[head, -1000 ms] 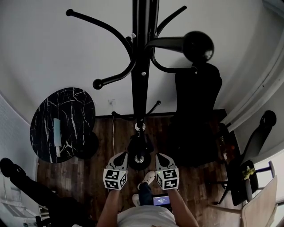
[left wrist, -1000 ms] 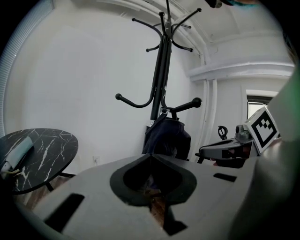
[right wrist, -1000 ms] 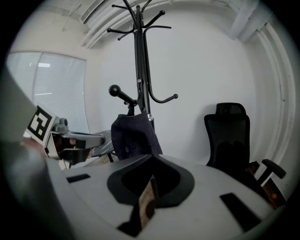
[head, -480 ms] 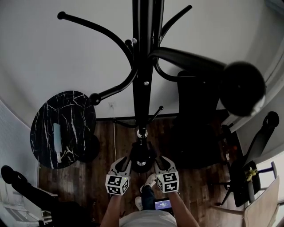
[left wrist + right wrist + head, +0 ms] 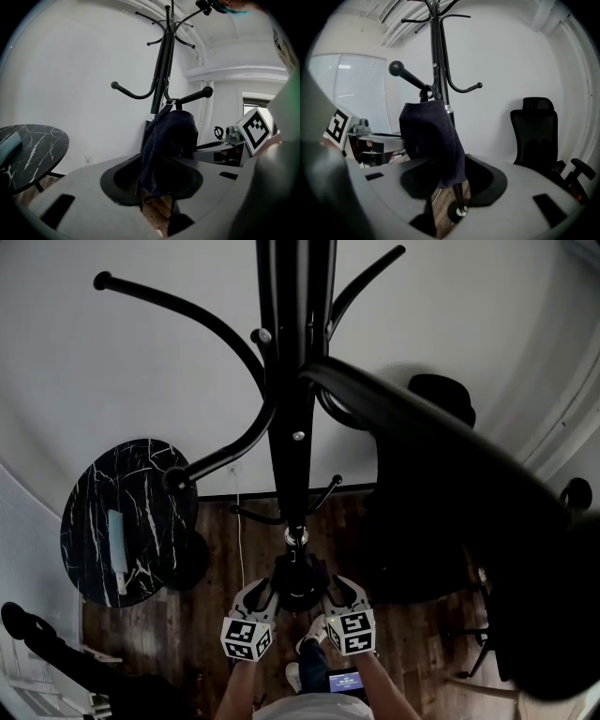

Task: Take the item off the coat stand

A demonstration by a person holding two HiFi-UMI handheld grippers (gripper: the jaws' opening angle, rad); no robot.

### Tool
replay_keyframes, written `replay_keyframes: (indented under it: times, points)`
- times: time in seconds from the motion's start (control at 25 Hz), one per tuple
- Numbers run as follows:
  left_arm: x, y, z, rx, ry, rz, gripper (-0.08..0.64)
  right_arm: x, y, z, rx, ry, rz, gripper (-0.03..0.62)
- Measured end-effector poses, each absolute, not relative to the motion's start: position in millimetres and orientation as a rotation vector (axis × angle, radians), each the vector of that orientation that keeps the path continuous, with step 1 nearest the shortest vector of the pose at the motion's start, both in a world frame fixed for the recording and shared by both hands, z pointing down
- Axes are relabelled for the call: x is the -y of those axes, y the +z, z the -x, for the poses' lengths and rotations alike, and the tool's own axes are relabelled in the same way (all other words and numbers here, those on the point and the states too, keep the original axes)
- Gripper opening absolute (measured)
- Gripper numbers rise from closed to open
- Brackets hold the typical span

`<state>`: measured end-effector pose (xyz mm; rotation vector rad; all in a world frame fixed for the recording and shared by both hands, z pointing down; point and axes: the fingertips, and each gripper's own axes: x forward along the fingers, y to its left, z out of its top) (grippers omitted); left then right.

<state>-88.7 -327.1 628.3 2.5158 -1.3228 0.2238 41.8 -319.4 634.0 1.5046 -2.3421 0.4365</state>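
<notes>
Both empty, left hand-held gripper [image 5: 260,592] open, right hand-held gripper [image 5: 342,590] just opening

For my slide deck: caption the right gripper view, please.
Right hand-held gripper, jaws just opened and empty, facing a dark garment hanging on the black coat stand.

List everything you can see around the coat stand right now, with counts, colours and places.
coat stand: one, black, centre of the head view
garment: one, dark navy, hanging on the stand by its lower hooks
round table: one, black marble, left of the stand
flat item: one, pale, on the table
office chair: one, black, right of the stand
floor: brown wood, below everything
left gripper: one, grey, near the stand's base; jaws apart, empty
right gripper: one, grey, beside the left one; jaws have just been opening, nothing between them
white shoe: one clearly seen, between the grippers
</notes>
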Motion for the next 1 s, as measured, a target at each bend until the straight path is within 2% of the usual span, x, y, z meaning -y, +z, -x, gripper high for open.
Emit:
replay_keyframes:
  times: [0.24,0.28,0.36,0.44,0.52,1.0]
  points:
    - [335.1,629.7,78.5,1.279,0.245,-2.526,0.119,334.0,633.0,-33.3,2.363,0.421,-1.479,0.140]
    - [334.3,628.6,76.7,1.269,0.256,-2.533,0.092,334.7,632.4,-31.1,2.367,0.423,-1.468,0.140]
    - [334.8,626.8,75.1,1.268,0.277,-2.536,0.053,336.8,630.6,-30.0,2.365,0.418,-1.453,0.114]
    - [335.8,626.3,75.5,1.274,0.287,-2.528,0.041,337.3,629.3,-32.5,2.352,0.413,-1.451,0.049]
    - [334.9,625.9,75.3,1.267,0.294,-2.525,0.036,335.6,628.3,-34.1,2.346,0.405,-1.449,0.040]
    - [321.4,620.0,70.6,1.265,0.324,-2.542,0.031,324.9,621.8,-38.3,2.332,0.373,-1.453,0.032]
